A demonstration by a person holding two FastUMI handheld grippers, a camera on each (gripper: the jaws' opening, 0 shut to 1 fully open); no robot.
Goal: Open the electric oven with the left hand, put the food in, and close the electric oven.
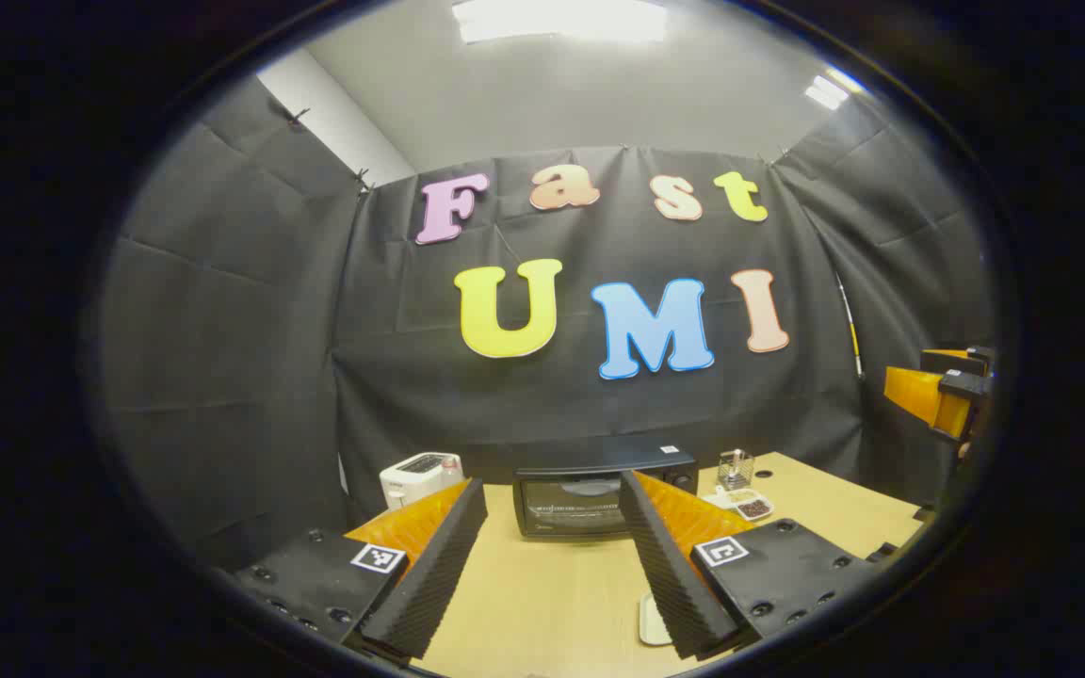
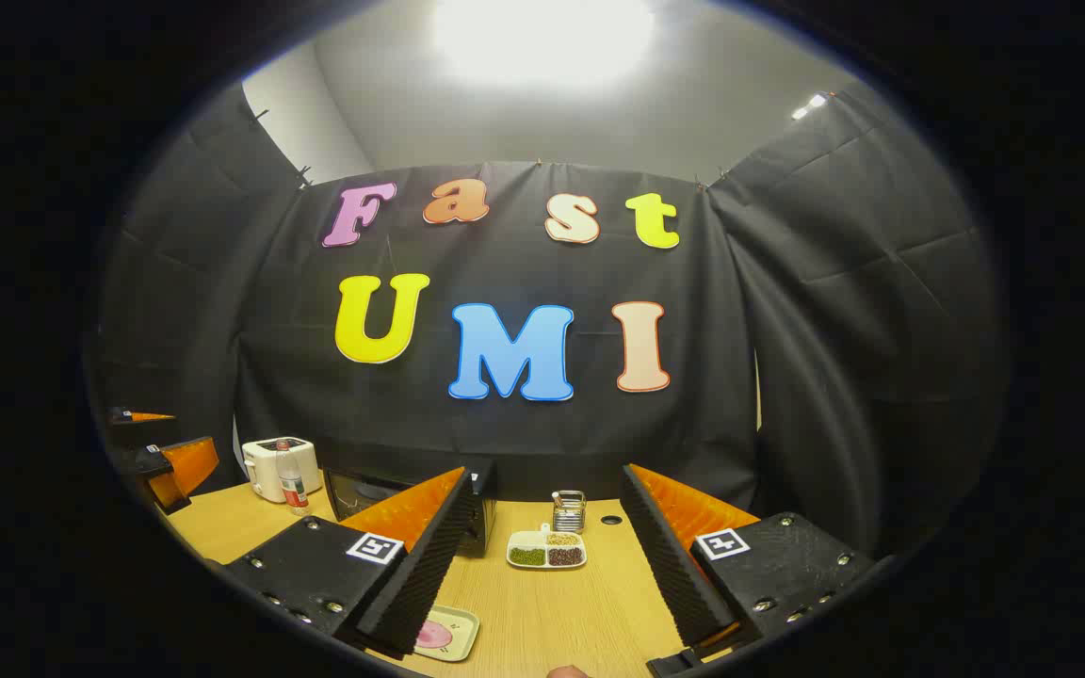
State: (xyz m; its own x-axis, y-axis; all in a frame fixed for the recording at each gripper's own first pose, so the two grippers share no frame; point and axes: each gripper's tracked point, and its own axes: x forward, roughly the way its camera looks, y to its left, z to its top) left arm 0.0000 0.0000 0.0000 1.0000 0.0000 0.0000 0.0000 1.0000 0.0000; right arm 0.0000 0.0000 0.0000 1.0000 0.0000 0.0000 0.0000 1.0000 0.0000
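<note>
Our left tongs [image 1: 552, 546] and right tongs [image 2: 542, 556] gape apart over the counter [image 1: 542, 603]; oven [image 1: 599, 494] door closed, toaster [image 1: 415, 477] beside it.

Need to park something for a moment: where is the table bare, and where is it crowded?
Bare wood lies before the oven, and between the small tray and the divided dish. It's crowded behind: toaster, bottle, metal holder.

We see the electric oven [image 1: 599, 492], a black box with a glass door, standing shut at the back of the bench [image 1: 542, 603]. The food [image 2: 433, 635], a pink piece, lies on a pale tray [image 2: 456, 633] at the near edge.
</note>
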